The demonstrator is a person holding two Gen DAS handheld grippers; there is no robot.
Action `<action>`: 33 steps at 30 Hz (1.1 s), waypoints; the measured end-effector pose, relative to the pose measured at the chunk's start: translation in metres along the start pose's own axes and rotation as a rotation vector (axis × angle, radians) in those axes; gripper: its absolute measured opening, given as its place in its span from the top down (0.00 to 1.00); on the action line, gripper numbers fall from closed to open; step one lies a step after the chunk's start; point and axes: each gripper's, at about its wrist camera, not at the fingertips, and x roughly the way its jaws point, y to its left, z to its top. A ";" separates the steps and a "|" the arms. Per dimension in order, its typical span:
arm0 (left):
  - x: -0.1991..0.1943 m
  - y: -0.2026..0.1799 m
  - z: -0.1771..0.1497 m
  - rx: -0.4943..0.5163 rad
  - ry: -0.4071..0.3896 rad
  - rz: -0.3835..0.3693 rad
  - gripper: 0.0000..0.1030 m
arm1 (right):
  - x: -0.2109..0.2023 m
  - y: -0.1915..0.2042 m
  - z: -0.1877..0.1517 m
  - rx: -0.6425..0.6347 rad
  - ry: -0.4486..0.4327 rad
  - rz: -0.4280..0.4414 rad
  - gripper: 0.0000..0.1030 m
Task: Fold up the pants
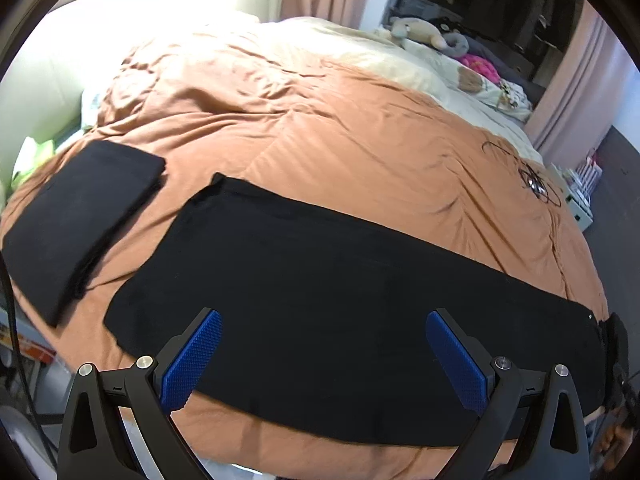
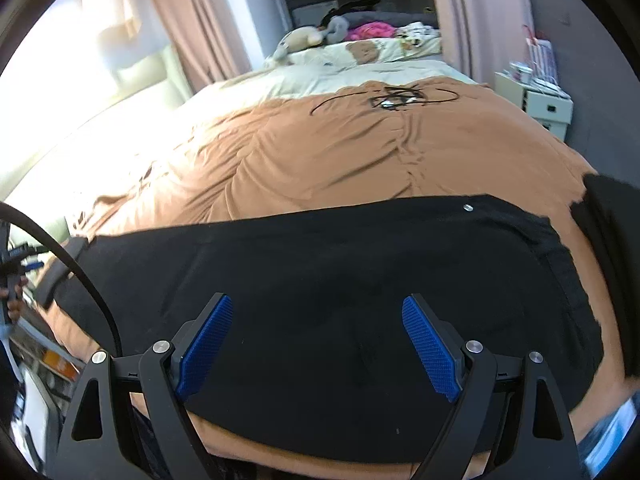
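Black pants (image 1: 320, 288) lie flat and lengthwise across the near part of an orange-brown duvet (image 1: 320, 128), folded in half leg on leg. My left gripper (image 1: 324, 320) is open and empty, hovering over the leg end of the pants. In the right wrist view the same pants (image 2: 340, 280) spread across the duvet (image 2: 320, 160), waist end with a small metal button (image 2: 467, 207) to the right. My right gripper (image 2: 316, 308) is open and empty above the waist half.
A folded black garment (image 1: 80, 216) lies on the duvet to the left of the pants. Another black cloth (image 2: 612, 248) sits at the bed's right edge. Tangled black cables (image 2: 394, 98) lie farther back. Plush toys and pillows (image 1: 424, 32) are at the far end; white boxes (image 2: 540, 104) stand beside the bed.
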 end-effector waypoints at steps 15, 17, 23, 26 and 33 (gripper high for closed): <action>0.062 -0.008 0.040 -0.045 0.067 -0.028 0.25 | 0.078 0.043 0.052 -0.157 0.034 0.013 0.16; 0.071 -0.005 0.046 -0.062 0.081 -0.026 0.31 | 0.088 0.050 0.057 -0.184 0.033 0.017 0.16; 0.098 0.003 0.064 -0.113 0.125 -0.025 0.38 | 0.122 0.065 0.073 -0.195 0.051 0.051 0.16; 0.112 0.005 0.073 -0.129 0.141 -0.018 0.42 | 0.139 0.074 0.082 -0.203 0.059 0.070 0.16; 0.140 0.008 0.087 -0.162 0.180 -0.003 0.48 | 0.179 0.100 0.098 -0.276 0.106 0.127 0.16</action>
